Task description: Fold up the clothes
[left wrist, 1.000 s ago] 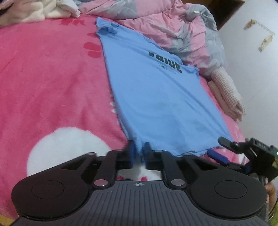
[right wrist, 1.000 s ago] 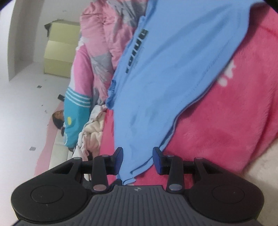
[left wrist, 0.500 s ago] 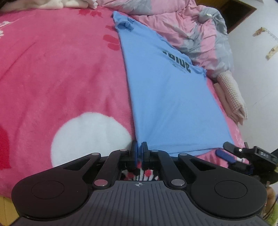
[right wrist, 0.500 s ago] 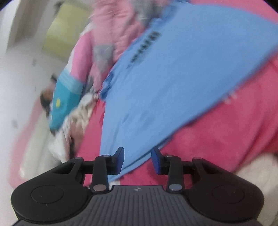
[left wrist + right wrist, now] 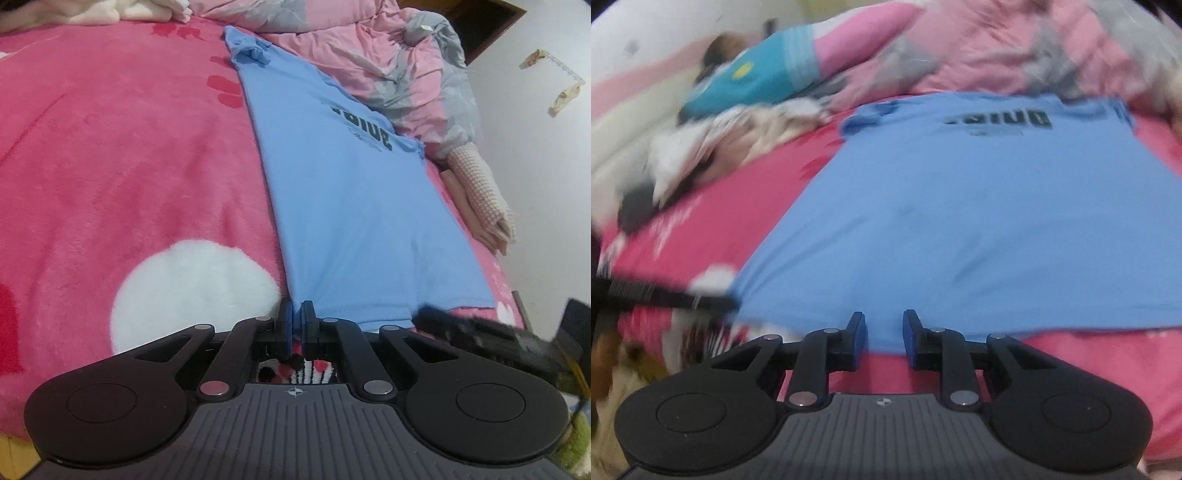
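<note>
**On the pink blanket, one hem corner pinched**

On the pink blanket (image 5: 129,155) the blue T-shirt (image 5: 351,206) lies flat. My left gripper (image 5: 294,314) pinches its near hem corner. My right gripper (image 5: 884,332) is closing around the hem, pads not yet pressing.

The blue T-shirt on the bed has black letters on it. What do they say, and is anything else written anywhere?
Blue T-shirt: bold black letters, seen upside down, partly cut off by a fold and blurred; not readable with certainty.
Smaller print just beside those letters: too small and blurred to read.
Pink blanket, quilt, grippers: no text visible.
</note>
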Tool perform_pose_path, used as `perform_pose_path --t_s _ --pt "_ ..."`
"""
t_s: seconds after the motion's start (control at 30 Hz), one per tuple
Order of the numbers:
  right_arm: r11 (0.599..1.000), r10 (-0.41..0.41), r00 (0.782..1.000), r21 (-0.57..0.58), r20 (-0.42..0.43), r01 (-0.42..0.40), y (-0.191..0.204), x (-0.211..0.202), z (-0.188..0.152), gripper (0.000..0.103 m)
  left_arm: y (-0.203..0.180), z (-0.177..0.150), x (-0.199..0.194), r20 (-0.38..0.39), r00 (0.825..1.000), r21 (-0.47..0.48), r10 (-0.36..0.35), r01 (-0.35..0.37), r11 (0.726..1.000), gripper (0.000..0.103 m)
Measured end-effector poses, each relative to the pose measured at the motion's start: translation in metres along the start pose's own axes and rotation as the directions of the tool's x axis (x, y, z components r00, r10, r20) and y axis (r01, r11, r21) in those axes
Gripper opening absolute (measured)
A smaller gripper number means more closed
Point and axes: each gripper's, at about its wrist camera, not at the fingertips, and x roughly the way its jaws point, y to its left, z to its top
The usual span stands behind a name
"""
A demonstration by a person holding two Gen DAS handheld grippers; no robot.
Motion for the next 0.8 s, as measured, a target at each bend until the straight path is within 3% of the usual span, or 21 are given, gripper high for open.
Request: perform_pose_path --t_s 0.1,0.3,0.43,0.5,0.6,0.67,0.8 --pt "1.0 0.027 1.0 0.012 -0.01 -0.027 -0.003 -0.017 0.004 0.022 0.007 0.001 0.001 -0.003 1.0 -0.017 -0.031 0.031 0.999 0.004" --pt "1.0 -0.015 0.993 0.016 0.116 0.013 -0.015 -0.004 0.046 0.021 0.011 -0.003 0.001 0.013 0.999 -0.021 -0.048 0.048 0.999 0.006" --pt "0.995 -0.069 0.997 -0.07 0.034 0.072 -0.005 0.033 0.029 0.019 0.011 -0.003 0.002 0.015 0.998 -0.004 -0.054 0.054 0.999 0.006" --pt "0.992 -0.071 0.996 -0.097 0.06 0.077 0.002 0.023 0.007 0.019 0.014 -0.002 0.002 0.008 0.998 -0.002 -0.065 0.065 0.998 0.006" --pt "0.99 -0.064 0.998 -0.123 0.027 0.067 0.012 -0.001 -0.007 0.019 0.018 -0.001 0.002 0.003 0.996 -0.002 -0.089 0.089 0.996 0.006" --pt "0.992 -0.053 0.999 -0.114 -0.008 0.052 0.012 -0.012 -0.003 0.018 0.022 -0.001 0.001 0.004 0.994 -0.011 -0.105 0.105 0.994 0.006" --pt "0.993 -0.02 0.997 -0.112 0.072 0.028 0.022 -0.016 0.032 0.018 0.023 -0.003 0.001 0.01 0.993 -0.02 -0.115 0.115 0.993 0.006"
